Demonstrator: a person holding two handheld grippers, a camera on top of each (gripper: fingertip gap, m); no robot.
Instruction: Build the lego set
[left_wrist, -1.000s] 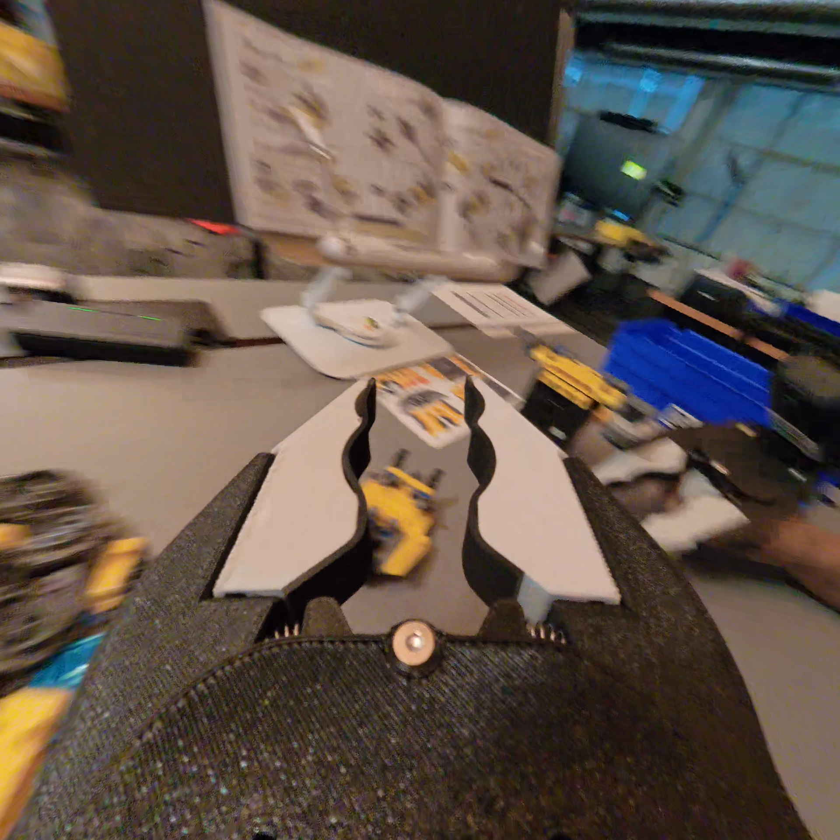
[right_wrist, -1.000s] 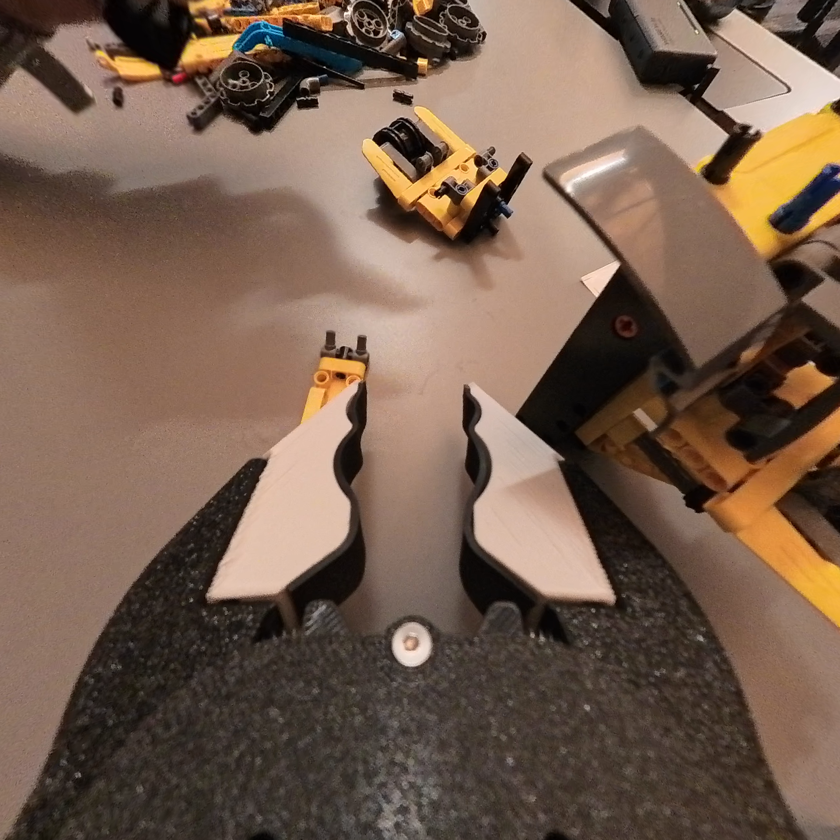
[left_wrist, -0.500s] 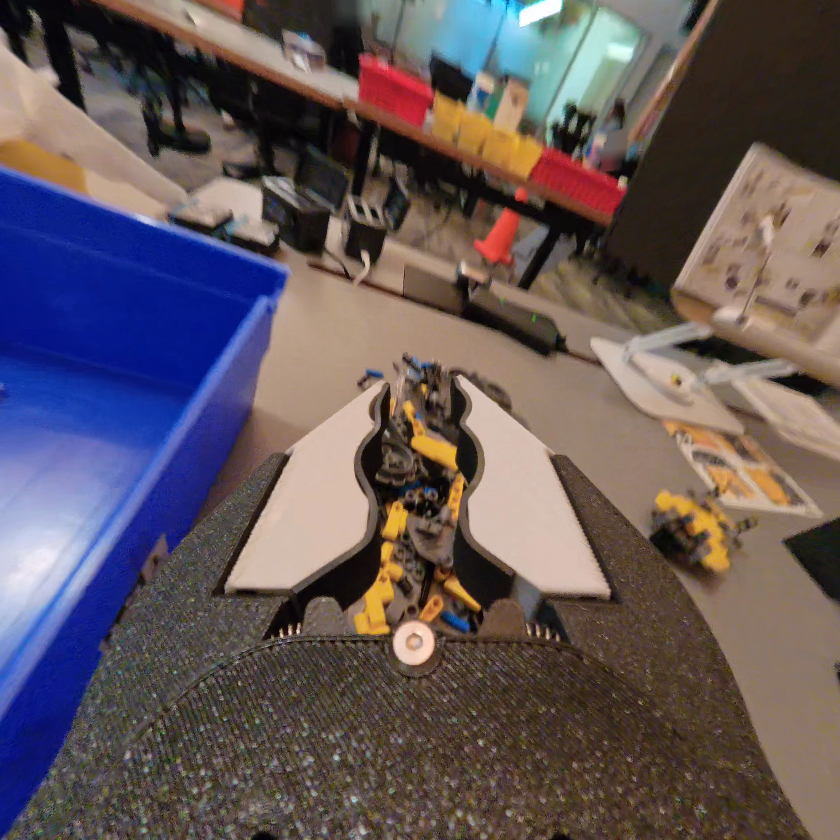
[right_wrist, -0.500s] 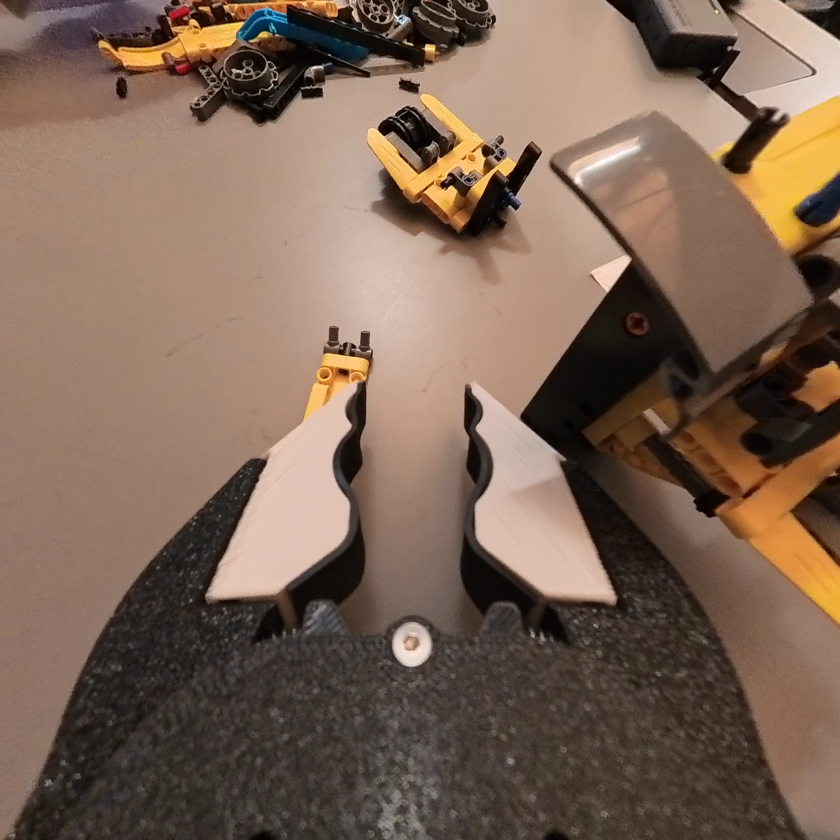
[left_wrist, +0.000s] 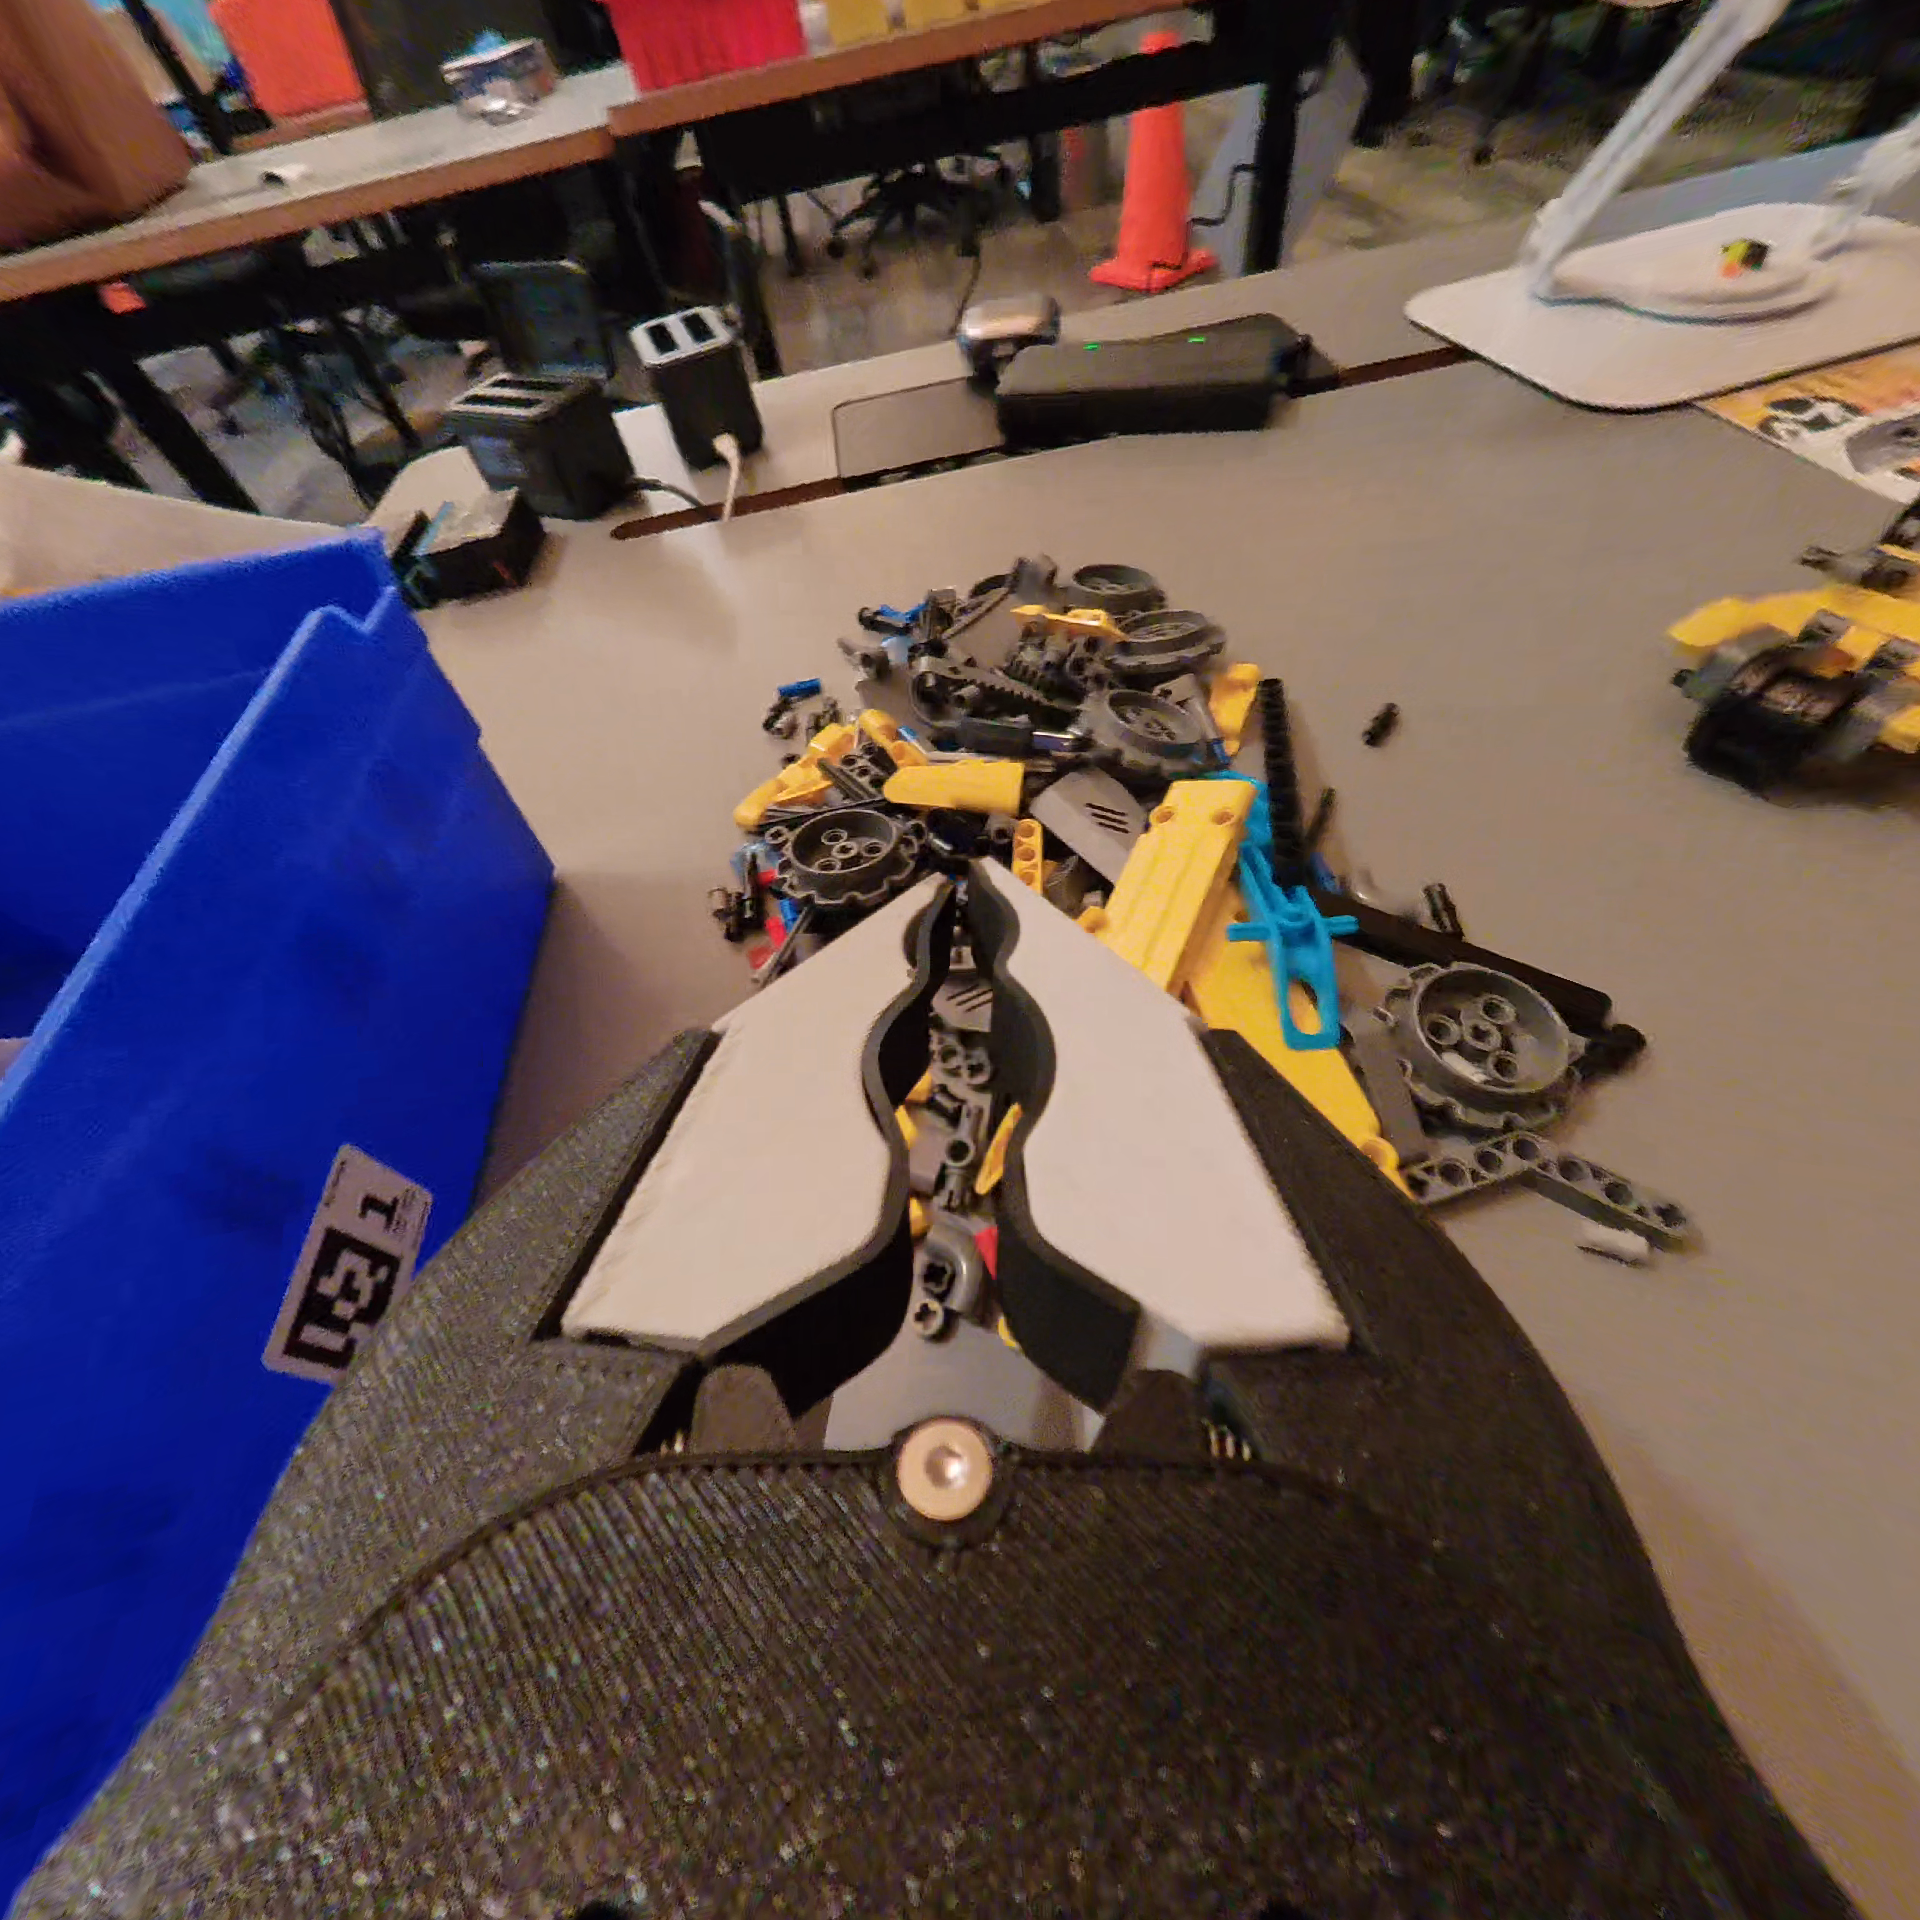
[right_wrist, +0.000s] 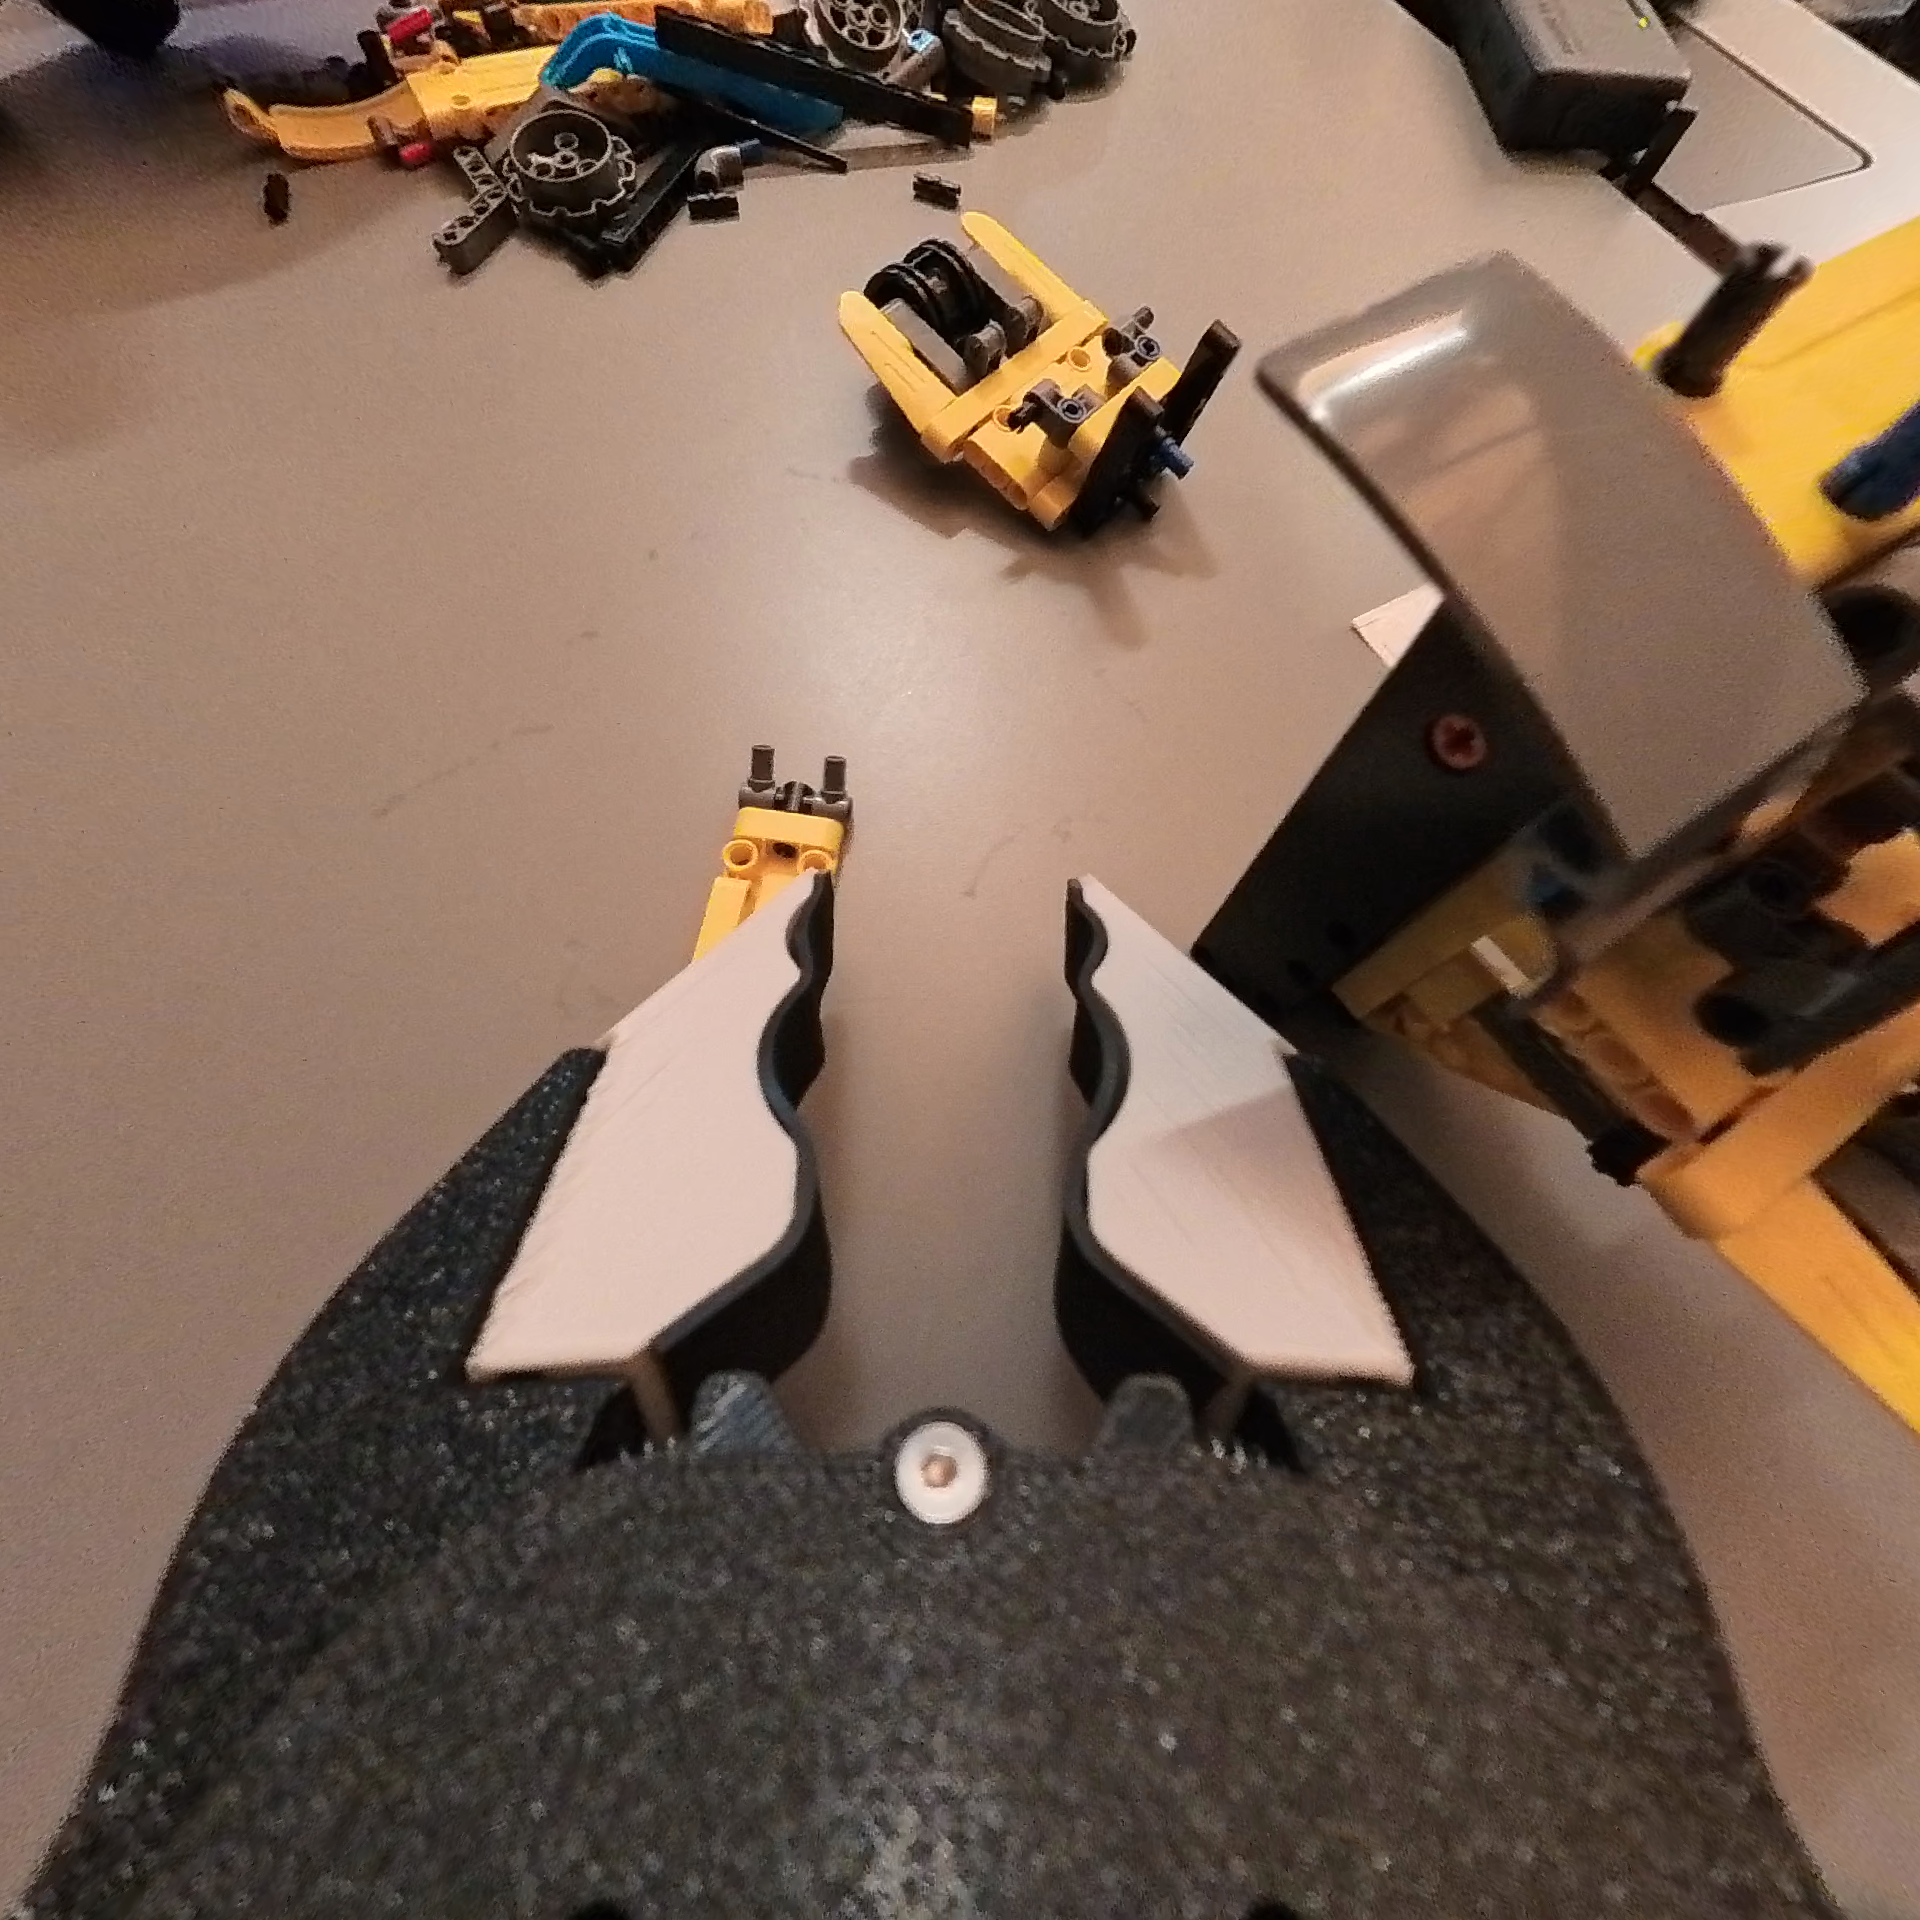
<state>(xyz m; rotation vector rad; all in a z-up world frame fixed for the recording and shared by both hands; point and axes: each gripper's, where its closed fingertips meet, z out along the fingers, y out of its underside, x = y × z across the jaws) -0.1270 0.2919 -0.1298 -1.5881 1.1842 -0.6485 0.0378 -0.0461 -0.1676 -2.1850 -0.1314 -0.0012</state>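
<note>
My left gripper (left_wrist: 961, 888) hangs over a pile of yellow, grey and black toy building parts (left_wrist: 1039, 769), its tips at the near side by a grey wheel (left_wrist: 842, 847). Its jaws are closed tip to tip and I see nothing between them. My right gripper (right_wrist: 948, 914) is open and empty, low over the table. A small yellow piece with dark pins (right_wrist: 784, 842) lies under its left fingertip. A large yellow model with a grey curved panel (right_wrist: 1558, 623) stands just to its right.
A blue bin (left_wrist: 260, 935) stands close on the left of the pile. A small yellow assembly (right_wrist: 1029, 395) lies beyond the right gripper, and the pile also shows in the right wrist view (right_wrist: 675, 104). A black box (left_wrist: 1143, 374) and a white stand base (left_wrist: 1662, 301) sit at the table's far edge. About 40 centimetres separates my left fingertips from my right. Measured from the fingertips, the white stand base (left_wrist: 1662, 301) is 30 centimetres or so from the right gripper and 50 centimetres from the left.
My left gripper swung left from the small yellow assembly to the pile beside the blue bin, and its jaws closed. The right gripper barely moved.
</note>
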